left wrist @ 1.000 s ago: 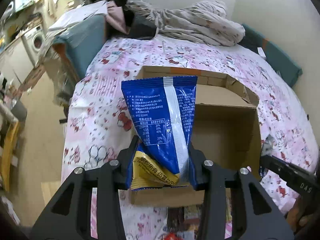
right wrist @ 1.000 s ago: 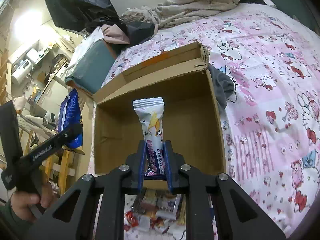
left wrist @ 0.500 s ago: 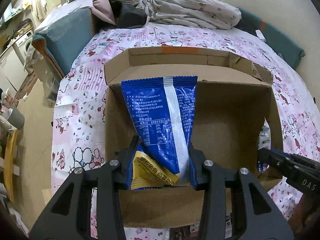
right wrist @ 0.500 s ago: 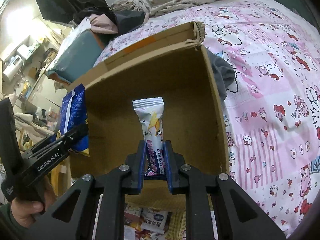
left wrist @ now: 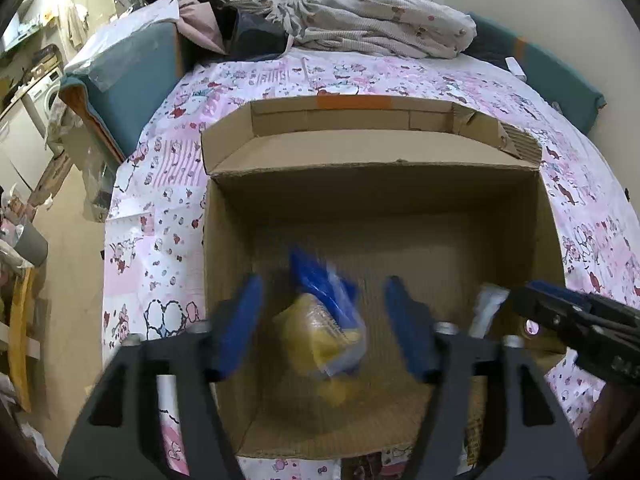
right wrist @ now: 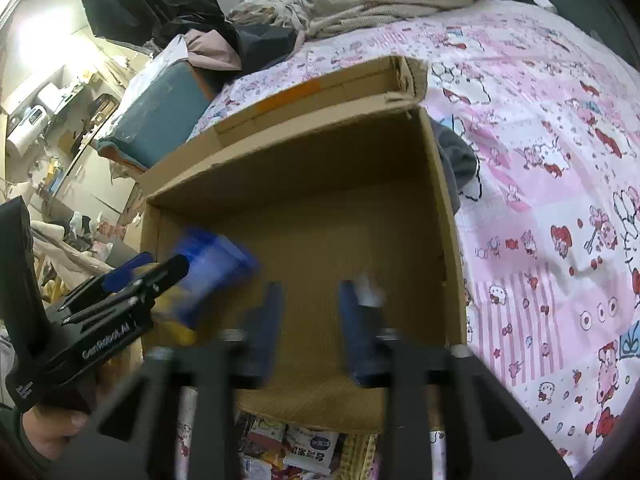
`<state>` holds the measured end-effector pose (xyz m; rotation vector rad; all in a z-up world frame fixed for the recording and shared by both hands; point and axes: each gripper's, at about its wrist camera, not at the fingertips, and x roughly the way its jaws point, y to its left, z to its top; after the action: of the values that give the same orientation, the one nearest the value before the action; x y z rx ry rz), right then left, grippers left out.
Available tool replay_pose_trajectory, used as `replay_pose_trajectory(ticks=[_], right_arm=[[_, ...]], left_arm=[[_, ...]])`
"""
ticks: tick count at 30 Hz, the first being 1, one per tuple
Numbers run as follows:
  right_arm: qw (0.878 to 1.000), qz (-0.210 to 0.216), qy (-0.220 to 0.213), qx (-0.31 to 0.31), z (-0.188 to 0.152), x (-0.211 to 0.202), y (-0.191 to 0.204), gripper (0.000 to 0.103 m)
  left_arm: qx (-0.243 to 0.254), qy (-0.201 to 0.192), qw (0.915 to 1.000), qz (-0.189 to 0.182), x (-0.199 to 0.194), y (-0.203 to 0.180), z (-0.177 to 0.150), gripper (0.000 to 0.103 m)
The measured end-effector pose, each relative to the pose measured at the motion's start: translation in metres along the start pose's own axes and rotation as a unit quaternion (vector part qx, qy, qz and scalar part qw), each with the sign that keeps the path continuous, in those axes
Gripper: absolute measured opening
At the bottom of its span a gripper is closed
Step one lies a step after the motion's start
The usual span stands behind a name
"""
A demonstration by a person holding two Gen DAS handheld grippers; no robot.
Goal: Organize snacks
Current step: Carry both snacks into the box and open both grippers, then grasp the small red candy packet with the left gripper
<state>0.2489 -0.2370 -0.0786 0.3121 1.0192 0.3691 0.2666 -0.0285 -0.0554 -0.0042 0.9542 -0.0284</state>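
Observation:
An open cardboard box (left wrist: pixel 372 152) lies on the bed. My left gripper (left wrist: pixel 322 290) hangs over the box's left part, its jaws opening. A blue and yellow snack bag (left wrist: pixel 324 312) drops blurred between them, free of the pads. In the right wrist view the same bag (right wrist: pixel 212 264) shows beside the left gripper (right wrist: pixel 132 276). Over the right part of the box (right wrist: pixel 440 200), my right gripper (right wrist: pixel 311 292) has its jaws opening too. A small white snack pack (right wrist: pixel 368 288) falls blurred by its right finger. The left wrist view shows that pack (left wrist: pixel 486 308) beside the right gripper (left wrist: pixel 560 308).
Several loose snack packs (right wrist: pixel 304 444) lie just in front of the box. The pink patterned sheet (left wrist: pixel 160 200) covers the bed, with crumpled bedding (left wrist: pixel 380 28) at the far end. A teal cushion (left wrist: pixel 128 76) lies far left and a grey cloth (right wrist: pixel 460 160) beside the box.
Both grippers came down over the box, then their jaws spread apart. The blue bag and the white pack slipped out of the pads and are falling into the box.

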Motion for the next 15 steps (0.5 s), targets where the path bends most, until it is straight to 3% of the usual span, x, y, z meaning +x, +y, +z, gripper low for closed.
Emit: replay_pose_trajectory(ticks=[2,5,8,15], right_arm=[[0.999,-0.005,-0.032,-0.007,-0.001,-0.01,0.003,0.091],[0.997,-0.011,-0.066,-0.028,-0.001,-0.022,0.008,0.097],[0.995,-0.017,-0.092,-0.042,-0.002,-0.033,0.014,0.099],[0.993,-0.041,-0.103,-0.045,-0.008,-0.051,0.021,0.099]], left_arm=[[0.001,-0.013,0.9999,-0.004,-0.006,0.001,-0.001,0.086],[-0.002,-0.021,0.9997,-0.011,-0.012,0.004,-0.001,0.093],[-0.01,-0.04,0.999,-0.019,-0.024,0.01,-0.003,0.093],[-0.013,-0.072,0.9973,-0.007,-0.052,0.016,-0.006,0.093]])
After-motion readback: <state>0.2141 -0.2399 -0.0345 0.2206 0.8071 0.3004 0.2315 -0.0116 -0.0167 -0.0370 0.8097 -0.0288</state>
